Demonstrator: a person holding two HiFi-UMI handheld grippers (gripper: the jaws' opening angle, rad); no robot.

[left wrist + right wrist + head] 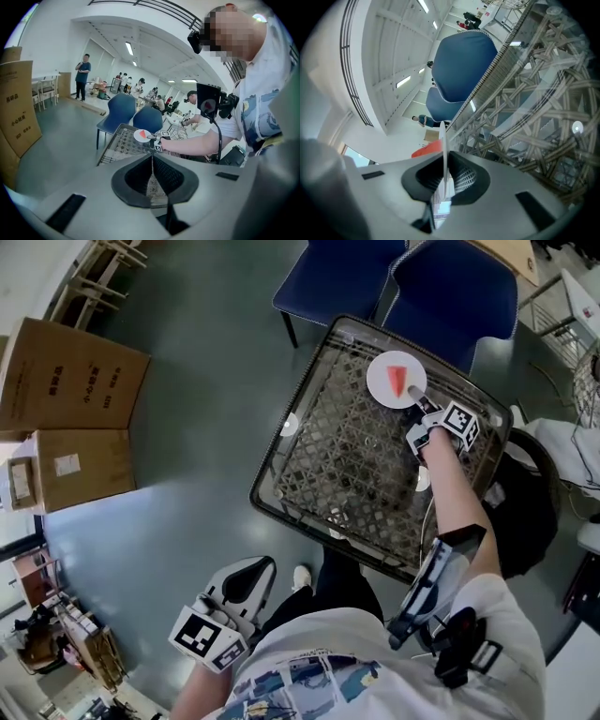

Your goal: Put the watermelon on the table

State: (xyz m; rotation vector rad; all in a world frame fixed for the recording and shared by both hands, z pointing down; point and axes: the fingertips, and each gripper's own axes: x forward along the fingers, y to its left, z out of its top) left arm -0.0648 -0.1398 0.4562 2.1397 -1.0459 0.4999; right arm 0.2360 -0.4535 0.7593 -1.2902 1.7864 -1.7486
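A red watermelon slice (400,381) lies on a small white plate (384,381). My right gripper (417,401) is shut on the plate's near rim and holds it over the far part of the glass-topped wicker table (281,507). I cannot tell whether the plate touches the glass. In the right gripper view the plate (444,140) shows edge-on between the shut jaws of the right gripper (445,164), with the watermelon (426,150) to its left. My left gripper (255,573) hangs low beside the person's body. In its own view the left gripper (151,161) is shut and holds nothing.
Two blue chairs (450,287) (337,268) stand behind the table. Cardboard boxes (66,381) sit on the floor at the left. A black bag (525,507) lies right of the table. Several people (84,75) stand far off in the hall.
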